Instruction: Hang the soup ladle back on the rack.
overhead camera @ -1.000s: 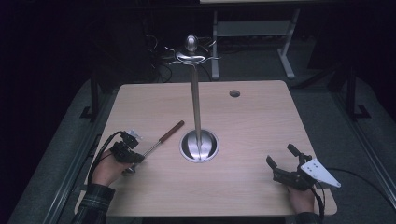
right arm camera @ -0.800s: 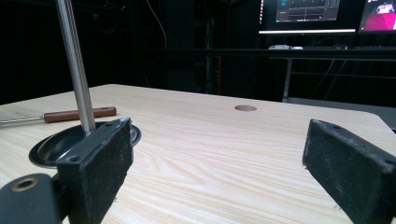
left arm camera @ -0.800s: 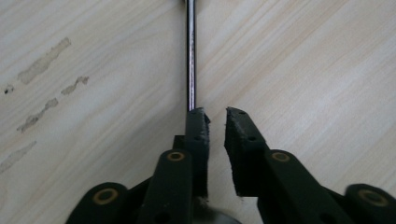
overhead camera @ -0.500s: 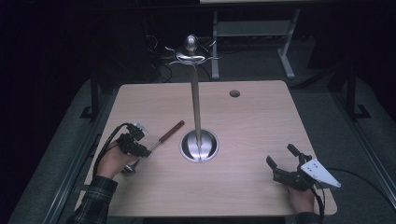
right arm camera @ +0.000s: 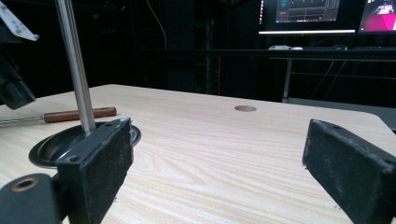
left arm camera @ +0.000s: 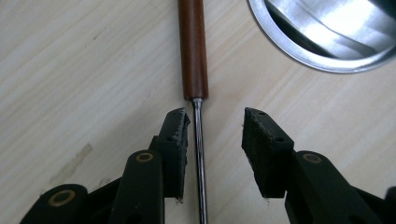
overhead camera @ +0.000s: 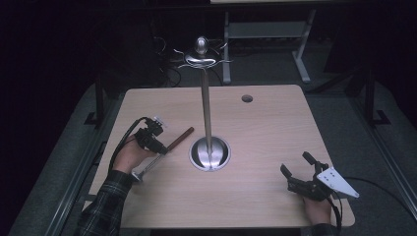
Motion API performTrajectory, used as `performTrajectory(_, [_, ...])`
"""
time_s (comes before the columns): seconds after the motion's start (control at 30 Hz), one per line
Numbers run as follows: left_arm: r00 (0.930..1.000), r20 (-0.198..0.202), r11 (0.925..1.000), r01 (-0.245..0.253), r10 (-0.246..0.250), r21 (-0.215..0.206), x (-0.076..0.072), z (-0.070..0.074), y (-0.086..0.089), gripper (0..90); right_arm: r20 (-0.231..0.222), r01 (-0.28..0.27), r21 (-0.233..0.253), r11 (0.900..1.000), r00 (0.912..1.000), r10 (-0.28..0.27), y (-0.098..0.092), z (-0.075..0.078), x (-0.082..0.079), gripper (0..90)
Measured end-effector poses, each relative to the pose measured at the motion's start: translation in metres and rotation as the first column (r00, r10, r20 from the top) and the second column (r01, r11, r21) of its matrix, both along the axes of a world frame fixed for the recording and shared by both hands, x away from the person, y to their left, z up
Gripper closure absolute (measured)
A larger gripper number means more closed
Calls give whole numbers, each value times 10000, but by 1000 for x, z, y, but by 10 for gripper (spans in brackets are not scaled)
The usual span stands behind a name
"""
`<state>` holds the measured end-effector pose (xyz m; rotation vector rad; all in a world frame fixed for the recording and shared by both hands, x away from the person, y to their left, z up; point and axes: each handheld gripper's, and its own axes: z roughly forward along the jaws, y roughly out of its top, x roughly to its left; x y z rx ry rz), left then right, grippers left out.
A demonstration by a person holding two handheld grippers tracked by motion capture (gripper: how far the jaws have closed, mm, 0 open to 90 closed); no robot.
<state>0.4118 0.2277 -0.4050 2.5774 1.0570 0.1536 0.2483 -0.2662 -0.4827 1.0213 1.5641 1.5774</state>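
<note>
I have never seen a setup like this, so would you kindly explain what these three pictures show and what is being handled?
A person sits at a wooden table holding a hand-held two-jaw gripper in each hand. The high view looks down from above. The other two come from cameras riding on each gripper, looking along its black jaws. On the table stands a metal stand with a round base, and beside it lies a utensil with a brown wooden handle and a thin metal shank. The left gripper is open, jaws astride that shank, not yet closed on it. The right gripper rests open near the table's front edge, holding nothing.

A wooden-handled metal utensil (left arm camera: 194,51) lies flat on the table, shaft between open jaws.
</note>
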Motion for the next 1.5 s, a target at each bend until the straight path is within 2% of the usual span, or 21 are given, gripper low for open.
performTrajectory(0.13, [9998,-162,9998,-63,66,181,10,-5,-8,587,0,-15,2,10000,10000,15,0,0,0,80])
performTrajectory(0.23, [9995,-315,9990,104,-90,425,19,-8,-12,587,-7,-6,1,10000,10000,6,0,0,0,79])
performTrajectory(0.3, [9994,-346,9998,-37,43,174,23,-11,-14,586,2,-20,0,10000,10000,20,0,0,0,80])
performTrajectory(0.37, [9991,-431,9990,59,-40,433,27,-14,-16,587,-5,-21,9,10000,10000,21,0,0,0,80])
performTrajectory(0.63, [9977,-625,9962,306,-255,815,38,-20,-24,619,19,-51,15,10000,10000,51,0,0,0,80])
performTrajectory(0.73, [9976,-643,9963,298,-246,810,40,-23,-28,637,26,-52,17,10000,10000,52,0,0,0,80])
performTrajectory(0.87, [9961,-801,9925,451,-361,1138,41,-29,-31,657,36,-71,27,10000,10000,71,-1,0,0,80])
performTrajectory(0.93, [9966,-735,9906,459,-366,1287,41,-30,-31,672,37,-75,27,10000,10000,75,-1,0,0,80])
performTrajectory(1.5, [9961,-865,9911,264,-151,1302,41,-29,-31,737,29,-73,16,10000,10000,73,-1,0,0,80])
